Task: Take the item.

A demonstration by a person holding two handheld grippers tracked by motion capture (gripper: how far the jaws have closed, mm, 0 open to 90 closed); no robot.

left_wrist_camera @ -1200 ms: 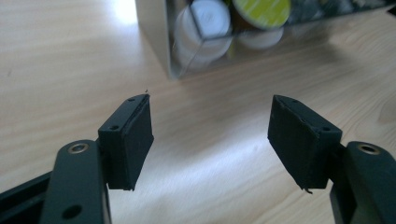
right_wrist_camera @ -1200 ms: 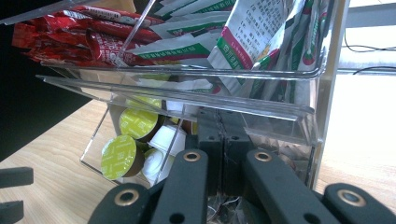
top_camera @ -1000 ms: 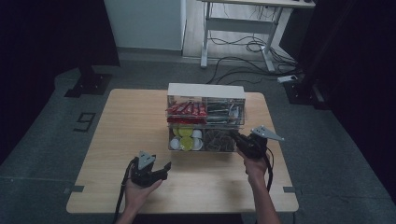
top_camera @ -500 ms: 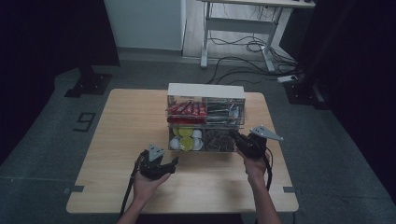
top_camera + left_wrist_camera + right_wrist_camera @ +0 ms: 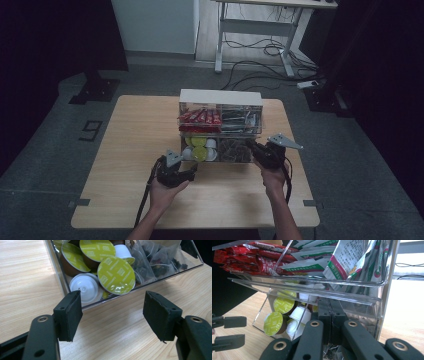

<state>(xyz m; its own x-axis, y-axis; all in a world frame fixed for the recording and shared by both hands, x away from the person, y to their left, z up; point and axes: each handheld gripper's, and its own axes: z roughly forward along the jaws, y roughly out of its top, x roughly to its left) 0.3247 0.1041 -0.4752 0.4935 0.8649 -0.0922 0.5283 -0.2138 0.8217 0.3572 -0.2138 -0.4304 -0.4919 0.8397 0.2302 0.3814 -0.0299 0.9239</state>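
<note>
A clear two-tier organiser [image 5: 220, 98] stands mid-table. Its upper tier holds red sachets [image 5: 200, 117] and green-and-white packets [image 5: 352, 260]. The lower drawer [image 5: 62, 277] sticks out toward me, with green-lidded and white coffee capsules [image 5: 116, 275] on one side and tea bags [image 5: 152, 260] on the other. My left gripper [image 5: 112, 312] is open just in front of the drawer's capsule end, a white capsule [image 5: 85, 288] behind the clear wall ahead of it. My right gripper [image 5: 332, 307] is shut on the drawer's front wall at its tea-bag end [image 5: 254, 149].
The wooden table [image 5: 135, 130] has bare surface on the left and along the near edge. A white desk frame [image 5: 255, 25] and floor cables [image 5: 260, 60] lie beyond the table's far side. The left gripper [image 5: 237, 332] shows at the left in the right gripper view.
My left gripper has moved forward and to the right, up to the lower drawer's front. The right gripper has stayed where it was.
</note>
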